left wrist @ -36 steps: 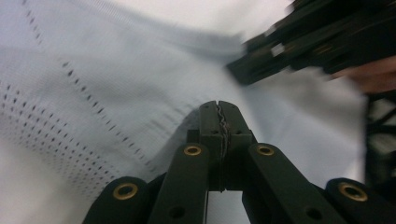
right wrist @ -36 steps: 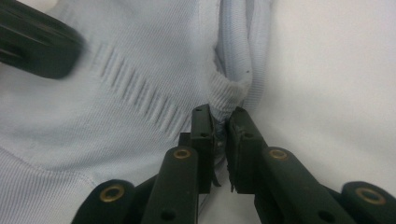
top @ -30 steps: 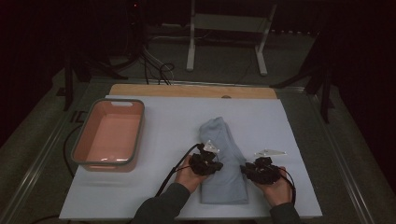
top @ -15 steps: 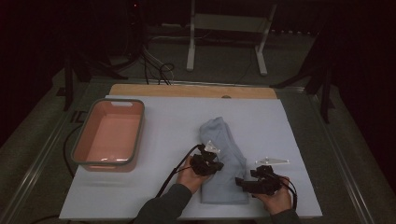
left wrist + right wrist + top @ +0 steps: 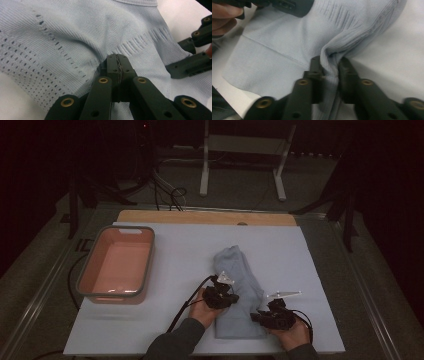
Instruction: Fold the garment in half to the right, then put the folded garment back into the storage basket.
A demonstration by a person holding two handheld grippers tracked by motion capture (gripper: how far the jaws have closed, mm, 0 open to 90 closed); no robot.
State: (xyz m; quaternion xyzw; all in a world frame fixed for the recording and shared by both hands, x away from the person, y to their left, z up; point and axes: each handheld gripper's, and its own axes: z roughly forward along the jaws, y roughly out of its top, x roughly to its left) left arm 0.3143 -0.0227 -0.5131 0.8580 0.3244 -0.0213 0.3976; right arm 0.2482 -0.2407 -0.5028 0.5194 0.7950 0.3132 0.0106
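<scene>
You have both grippers working the pale blue knit garment (image 5: 239, 292), which lies partly folded on the white table sheet (image 5: 310, 270), near the front edge, at about 5 o'clock from the sheet's centre.

Left gripper (image 5: 221, 296): the jaws are pressed together, nipping the fabric at the garment's left edge; the left gripper view shows cloth puckered at the closed tips.

Right gripper (image 5: 260, 316): the jaws have just been closing and now pinch a raised ribbed fold at the garment's lower right edge; the right gripper view shows that fold gathered between the pads.

Progress, as a judgement: the garment is already narrowed lengthwise, and both grips are set for a further fold. The pink bin (image 5: 119, 265), at 9 o'clock from the garment, holds nothing visible, so stowing appears outstanding.

No brand, label or legible writing can be seen on the garment or bin.
</scene>
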